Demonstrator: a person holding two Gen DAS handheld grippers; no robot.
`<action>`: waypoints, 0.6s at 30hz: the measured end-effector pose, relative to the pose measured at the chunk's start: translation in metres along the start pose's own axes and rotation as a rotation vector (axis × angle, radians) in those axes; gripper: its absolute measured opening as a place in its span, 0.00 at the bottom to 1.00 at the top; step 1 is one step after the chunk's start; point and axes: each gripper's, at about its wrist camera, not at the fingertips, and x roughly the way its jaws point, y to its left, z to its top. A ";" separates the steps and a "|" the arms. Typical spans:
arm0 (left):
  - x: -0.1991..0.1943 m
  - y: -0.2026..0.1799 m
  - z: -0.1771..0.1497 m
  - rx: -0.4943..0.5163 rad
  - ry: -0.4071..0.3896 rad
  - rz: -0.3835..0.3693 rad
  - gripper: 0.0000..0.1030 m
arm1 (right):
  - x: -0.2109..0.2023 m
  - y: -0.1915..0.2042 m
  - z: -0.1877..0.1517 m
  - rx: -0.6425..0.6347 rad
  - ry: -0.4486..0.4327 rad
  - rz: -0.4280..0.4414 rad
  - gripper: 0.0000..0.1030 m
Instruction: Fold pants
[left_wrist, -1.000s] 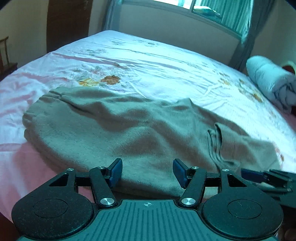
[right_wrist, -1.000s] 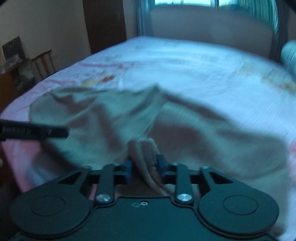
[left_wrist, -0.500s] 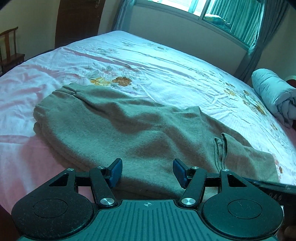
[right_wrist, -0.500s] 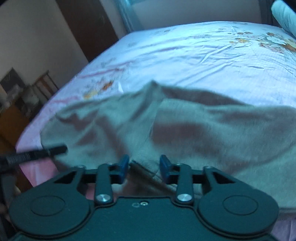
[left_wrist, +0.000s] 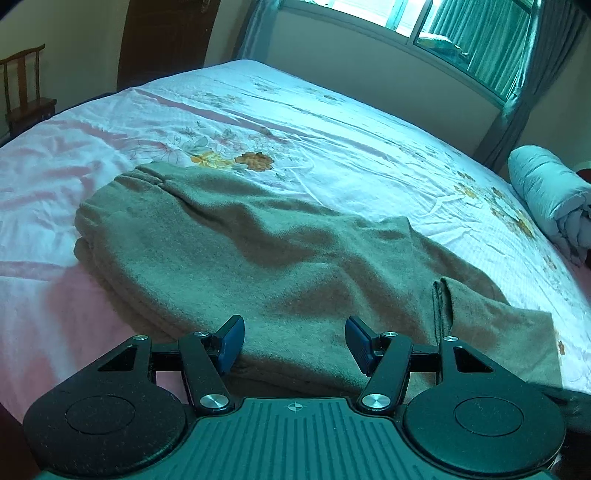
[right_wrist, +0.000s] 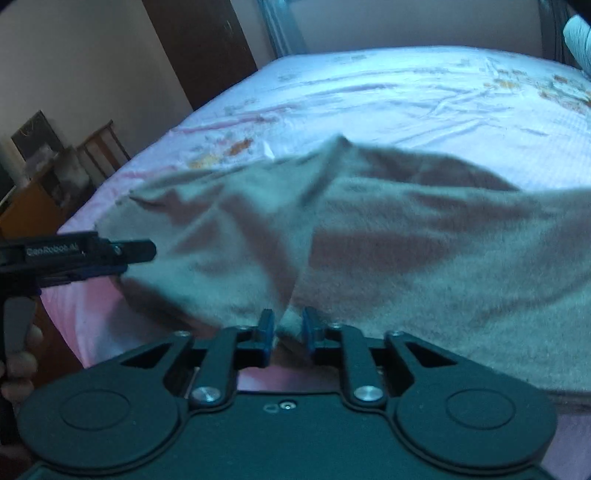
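The olive-brown pants (left_wrist: 258, 258) lie spread across the near part of the bed, waistband at the far left and a folded cuff (left_wrist: 443, 299) at the right. My left gripper (left_wrist: 295, 341) hovers open over the near edge of the pants, pinching nothing. It also shows from the side in the right wrist view as the left gripper (right_wrist: 144, 254) at the left edge of the pants (right_wrist: 406, 240). My right gripper (right_wrist: 288, 326) has a fold of the pants between its narrow jaws. The jaws are opening slightly, with the pads still against the cloth.
The bed sheet (left_wrist: 332, 122) is pink and white with flowers. A rolled pale-blue quilt (left_wrist: 550, 199) lies at the far right. A wooden chair (left_wrist: 26, 92) and a dark door stand beyond the bed's left side. A hand (right_wrist: 18, 362) holds the left gripper.
The right gripper's jaws narrowed onto the fold of the pants and its view rolled. The left gripper shifted a little along the near edge and stayed open. The right gripper left the left wrist view.
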 end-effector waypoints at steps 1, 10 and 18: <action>0.000 0.001 0.001 -0.004 0.004 0.004 0.59 | -0.005 0.001 0.005 0.007 -0.013 0.015 0.39; -0.003 0.022 0.004 -0.092 0.001 0.033 0.61 | 0.000 -0.020 0.048 0.047 -0.103 -0.124 0.16; -0.011 0.066 -0.003 -0.293 0.000 0.117 0.63 | 0.030 -0.018 0.026 -0.044 -0.011 -0.208 0.12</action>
